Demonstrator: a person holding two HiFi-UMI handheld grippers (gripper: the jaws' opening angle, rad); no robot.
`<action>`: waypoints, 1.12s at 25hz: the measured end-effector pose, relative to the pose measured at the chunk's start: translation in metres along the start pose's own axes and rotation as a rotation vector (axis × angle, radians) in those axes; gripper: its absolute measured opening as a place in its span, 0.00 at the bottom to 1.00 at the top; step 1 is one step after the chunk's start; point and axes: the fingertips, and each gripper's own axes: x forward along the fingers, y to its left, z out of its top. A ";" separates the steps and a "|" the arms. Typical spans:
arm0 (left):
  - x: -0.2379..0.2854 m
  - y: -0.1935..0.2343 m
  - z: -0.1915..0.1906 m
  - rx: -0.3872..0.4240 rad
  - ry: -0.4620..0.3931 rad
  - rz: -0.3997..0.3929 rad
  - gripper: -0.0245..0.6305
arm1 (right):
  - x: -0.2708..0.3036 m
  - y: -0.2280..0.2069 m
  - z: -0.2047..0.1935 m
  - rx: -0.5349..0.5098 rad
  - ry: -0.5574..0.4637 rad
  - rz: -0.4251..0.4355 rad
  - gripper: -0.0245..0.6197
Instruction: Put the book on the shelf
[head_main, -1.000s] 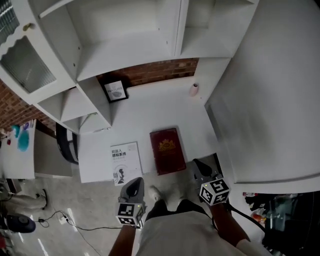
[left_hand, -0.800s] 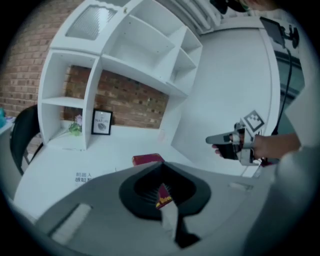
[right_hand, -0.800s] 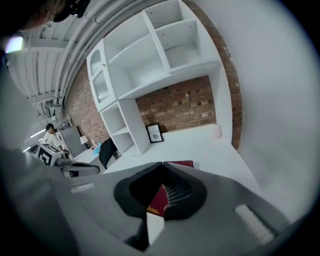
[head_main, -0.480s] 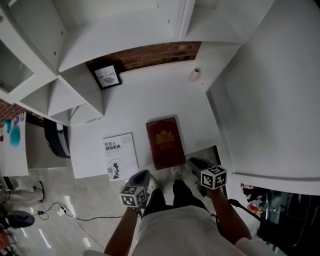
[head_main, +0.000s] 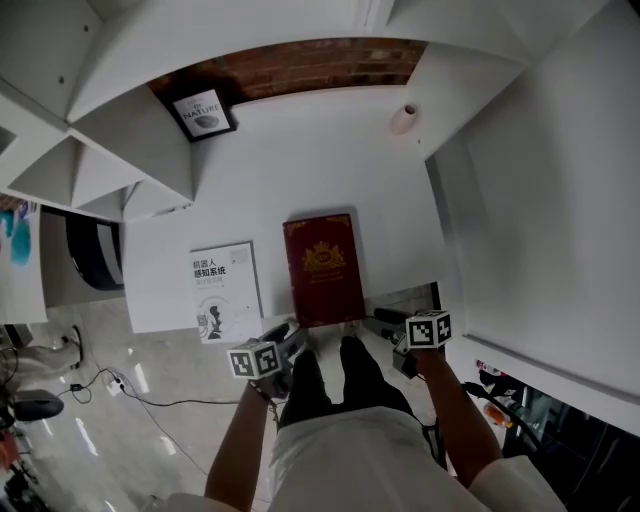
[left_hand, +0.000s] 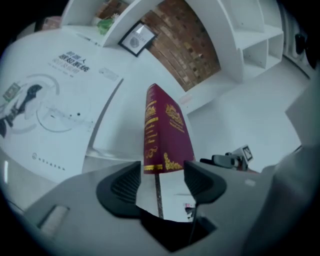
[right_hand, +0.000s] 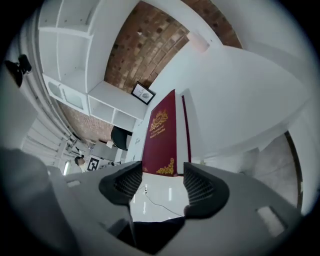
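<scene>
- while the left gripper (left_hand: 162, 169) and right gripper (right_hand: 161, 172) have just been opening, jaws apart with nothing between them, the red book (head_main: 322, 268) lies flat at the desk's (head_main: 330, 150) front edge; a shallow corner pinch could let it slip.
- two books, one red and one white book (head_main: 224, 290); two grippers.

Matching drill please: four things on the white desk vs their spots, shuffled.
1. dark red hardcover book with gold ornament
2. white paperback book with black print
3. black-framed picture
4. small pink cylinder

A. back right, by the brick wall
B. front edge, centre
C. back left, by that wall
D. front edge, left of the red book

Pairs: 1-B, 2-D, 3-C, 4-A.
</scene>
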 end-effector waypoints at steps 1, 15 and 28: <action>0.005 0.002 -0.002 -0.039 0.012 -0.020 0.48 | 0.002 -0.008 0.000 0.014 0.011 0.003 0.45; 0.048 0.010 0.003 -0.299 0.089 -0.272 0.56 | 0.062 -0.027 -0.005 0.237 0.172 0.300 0.62; 0.052 0.002 -0.004 -0.312 0.114 -0.352 0.49 | 0.076 -0.009 -0.013 0.247 0.300 0.443 0.46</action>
